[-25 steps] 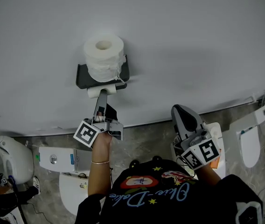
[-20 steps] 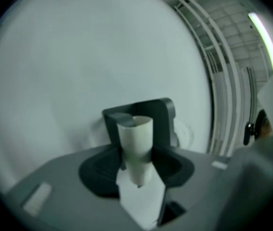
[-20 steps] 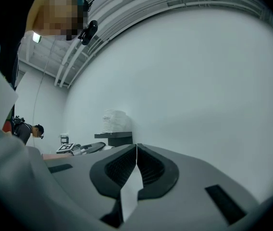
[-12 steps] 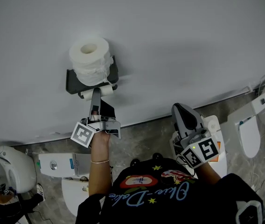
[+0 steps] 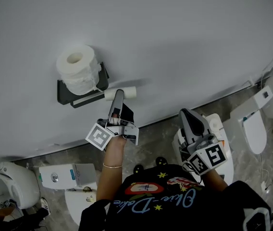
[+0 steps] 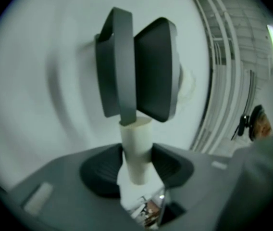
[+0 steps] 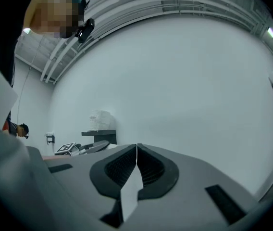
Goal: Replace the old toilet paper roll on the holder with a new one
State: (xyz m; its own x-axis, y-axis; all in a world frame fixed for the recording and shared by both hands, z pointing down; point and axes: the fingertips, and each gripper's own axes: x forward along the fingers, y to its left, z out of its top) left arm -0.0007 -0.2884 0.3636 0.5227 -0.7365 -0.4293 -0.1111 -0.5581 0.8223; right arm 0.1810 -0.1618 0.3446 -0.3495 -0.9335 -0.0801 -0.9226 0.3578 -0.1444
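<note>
Two grippers: one is carrying and one is waiting, both out in front of the person's chest.
Right gripper [image 5: 187, 114]: idling nearest the body, jaws closed flat together on nothing; probably being kept free for the fresh roll.
Left gripper [image 5: 118, 94]: reaching further toward the wall, jaws clamping a cardboard tube across its middle so that it is not slipping out.
Cardboard tube [image 5: 130, 92]: lying sideways in that grip, clear of the holder and just right of its bar, so the old core looks to be off already.
Holder [image 5: 62, 91]: standing with its bar bare, waiting for a refill.
Full roll [image 5: 76, 69]: sitting upright on the holder's top shelf, apparently parked there within easy reach for the swap.
Wall [image 5: 184, 32]: carrying the holder, plain white behind everything.
</note>
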